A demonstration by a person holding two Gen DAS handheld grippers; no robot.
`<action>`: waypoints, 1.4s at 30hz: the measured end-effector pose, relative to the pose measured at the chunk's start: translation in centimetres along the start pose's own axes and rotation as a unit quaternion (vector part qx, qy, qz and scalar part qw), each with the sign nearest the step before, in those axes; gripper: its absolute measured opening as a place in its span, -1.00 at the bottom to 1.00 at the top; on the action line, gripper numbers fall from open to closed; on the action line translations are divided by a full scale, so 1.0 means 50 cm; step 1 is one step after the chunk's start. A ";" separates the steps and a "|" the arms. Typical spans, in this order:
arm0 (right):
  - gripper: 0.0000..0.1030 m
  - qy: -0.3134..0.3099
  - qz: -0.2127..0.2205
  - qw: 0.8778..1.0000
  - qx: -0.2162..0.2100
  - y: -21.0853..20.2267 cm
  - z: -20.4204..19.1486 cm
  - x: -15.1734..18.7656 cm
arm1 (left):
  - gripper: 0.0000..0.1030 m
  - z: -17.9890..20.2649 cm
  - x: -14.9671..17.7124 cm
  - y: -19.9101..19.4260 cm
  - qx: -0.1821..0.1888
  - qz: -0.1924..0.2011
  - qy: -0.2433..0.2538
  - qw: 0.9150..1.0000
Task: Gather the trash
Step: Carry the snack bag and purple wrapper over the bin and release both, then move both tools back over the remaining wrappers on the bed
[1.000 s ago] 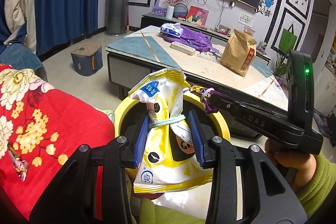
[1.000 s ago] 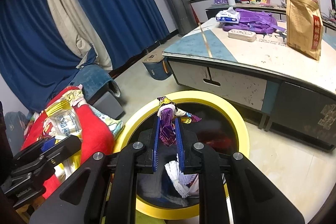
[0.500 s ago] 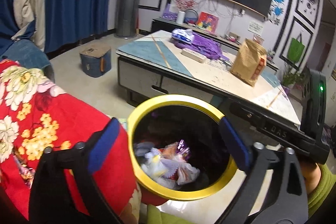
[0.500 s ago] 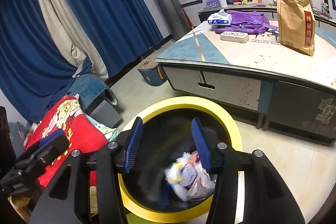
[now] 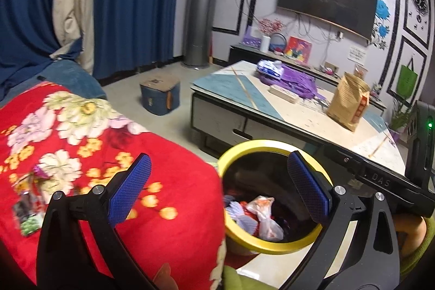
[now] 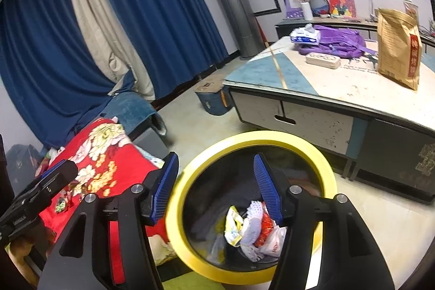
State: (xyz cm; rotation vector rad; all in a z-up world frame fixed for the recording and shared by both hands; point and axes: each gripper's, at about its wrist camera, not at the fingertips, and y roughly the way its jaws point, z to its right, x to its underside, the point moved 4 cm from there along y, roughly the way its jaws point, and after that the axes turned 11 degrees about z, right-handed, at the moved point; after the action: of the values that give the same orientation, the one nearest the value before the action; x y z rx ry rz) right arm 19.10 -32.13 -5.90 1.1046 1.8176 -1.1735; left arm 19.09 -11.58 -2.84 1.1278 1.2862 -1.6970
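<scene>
Left wrist: red floral blanket (image 5: 81, 143) beside yellow-rimmed bin (image 5: 274, 243), coffee table (image 5: 233, 124) behind.

My grippers were black with blue pads.
Left gripper (image 5: 218, 188) showed silver screws; right gripper (image 6: 216, 188) too; my sleeve (image 5: 424, 238) was green.

The room is evenly lit by soft indoor light, with no strong shadows. The colours have a cold, slightly violet tone on the walls. Both views are fisheye: straight lines bend near the edges, and the corners go dark. In the left wrist view the red blanket (image 5: 81, 143) looks soft from motion blur. The inside of the yellow-rimmed bin (image 6: 252, 136) is dark. The pale surface (image 6: 353, 83) shows a mild sheen.
</scene>
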 end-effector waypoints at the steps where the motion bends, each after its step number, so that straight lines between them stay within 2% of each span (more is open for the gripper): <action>1: 0.08 -0.003 0.001 1.000 -0.006 -0.002 -0.011 0.000 | 0.78 -0.006 -0.004 -0.006 -0.006 0.003 -0.002 1.000; 10: 0.09 -0.038 0.003 0.998 -0.058 -0.011 -0.116 0.008 | 0.78 -0.089 -0.029 -0.084 -0.060 0.043 -0.010 0.997; 22: 0.16 -0.084 -0.011 0.989 -0.124 -0.015 -0.253 0.037 | 0.78 -0.183 -0.037 -0.154 -0.116 0.068 -0.025 0.991; 36: 0.17 -0.131 -0.050 0.970 -0.198 0.003 -0.411 0.091 | 0.78 -0.301 -0.038 -0.211 -0.170 0.079 -0.058 0.981; 42: 0.16 -0.143 -0.080 0.961 -0.225 0.030 -0.468 0.120 | 0.78 -0.388 -0.036 -0.243 -0.213 0.065 -0.079 0.972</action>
State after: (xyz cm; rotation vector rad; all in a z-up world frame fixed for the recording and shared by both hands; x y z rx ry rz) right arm 15.68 -8.28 -3.55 0.5093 1.8412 -0.8871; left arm 12.95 10.28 0.66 0.7876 1.3584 -1.3030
